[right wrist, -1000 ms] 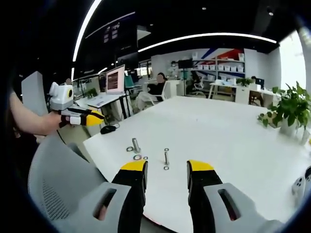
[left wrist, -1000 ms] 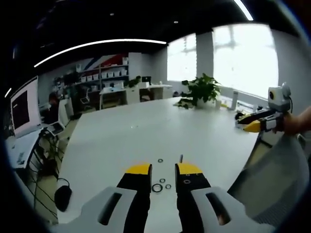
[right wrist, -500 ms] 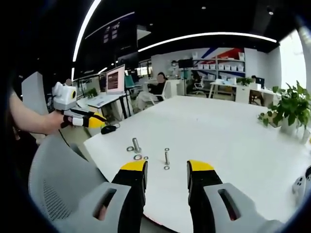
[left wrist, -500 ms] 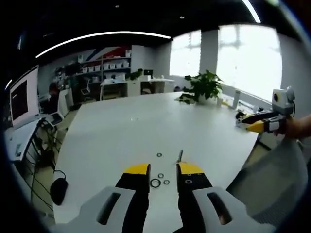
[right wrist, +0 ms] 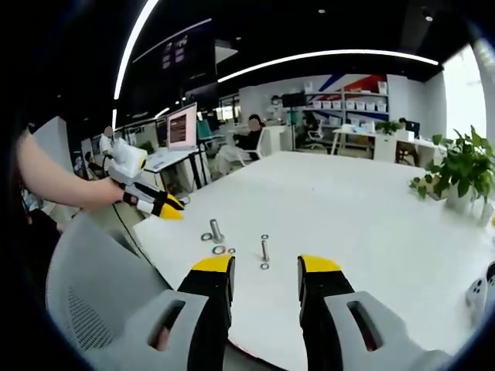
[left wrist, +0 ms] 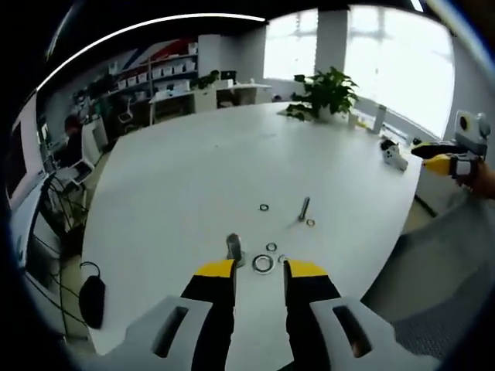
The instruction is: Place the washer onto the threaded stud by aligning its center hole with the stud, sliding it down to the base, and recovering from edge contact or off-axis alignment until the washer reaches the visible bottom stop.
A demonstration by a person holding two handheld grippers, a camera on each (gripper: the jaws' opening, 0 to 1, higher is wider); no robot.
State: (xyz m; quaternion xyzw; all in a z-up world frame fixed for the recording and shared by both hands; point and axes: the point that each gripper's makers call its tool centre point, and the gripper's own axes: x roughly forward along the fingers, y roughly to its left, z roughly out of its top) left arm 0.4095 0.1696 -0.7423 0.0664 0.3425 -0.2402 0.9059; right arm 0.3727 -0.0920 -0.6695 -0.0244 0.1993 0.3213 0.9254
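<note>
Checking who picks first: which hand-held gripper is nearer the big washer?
Left. Its hand-held gripper sits right at the big washer; the right one hangs off the table edge.

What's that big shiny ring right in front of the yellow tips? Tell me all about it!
That is a washer, a flat grey metal ring with a round hole in the middle. It lies flat on the white table, loose, just ahead of the open left tool, which is not touching it. A short upright stud stands close beside it, and a smaller ring lies just past it. In the right gripper view it is the ring by the stud.
</note>
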